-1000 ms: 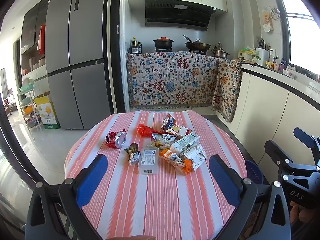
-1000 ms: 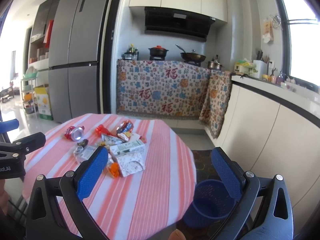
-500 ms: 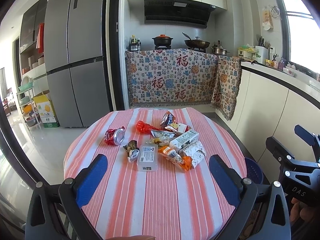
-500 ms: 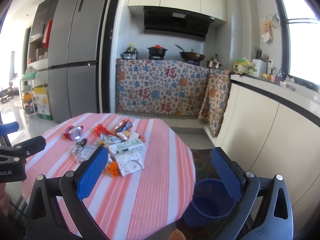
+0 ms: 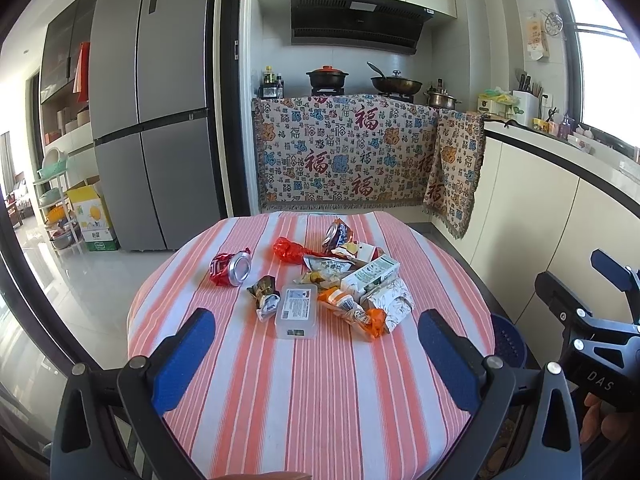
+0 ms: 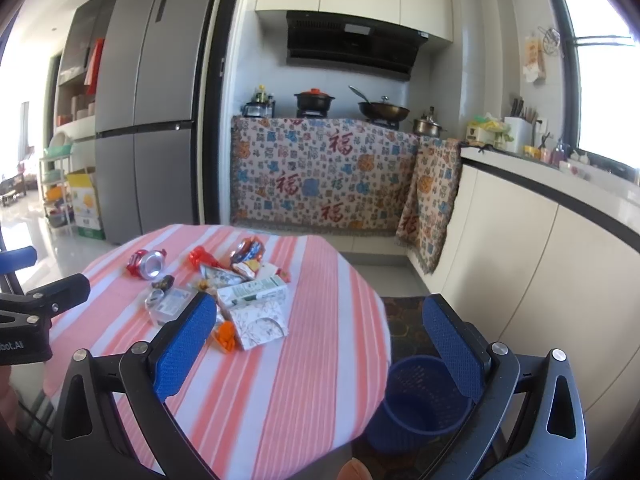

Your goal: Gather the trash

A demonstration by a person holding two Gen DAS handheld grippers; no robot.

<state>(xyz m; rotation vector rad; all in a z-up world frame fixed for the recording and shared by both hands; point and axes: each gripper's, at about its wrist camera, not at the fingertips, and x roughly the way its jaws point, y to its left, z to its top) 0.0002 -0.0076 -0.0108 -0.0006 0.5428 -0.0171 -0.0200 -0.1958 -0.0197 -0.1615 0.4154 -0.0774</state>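
Approach step, nothing picked yet — left claw wide open and empty, hovering short of the trash pile at the centre of the striped desk. Right claw likewise spread and empty; blue bin on the floor beside the desk — next move, as I judge: close on one near item.

The patterned cloth draped over the stove counter bears the large red character "福", repeated many times across it. In the left wrist view, the body of the right gripper shows white letters "DAS". In the right wrist view, the left gripper reads "oot.AI", perhaps the cut-off end of a longer word. Print on the clear plastic box and the milk carton is too small to read.
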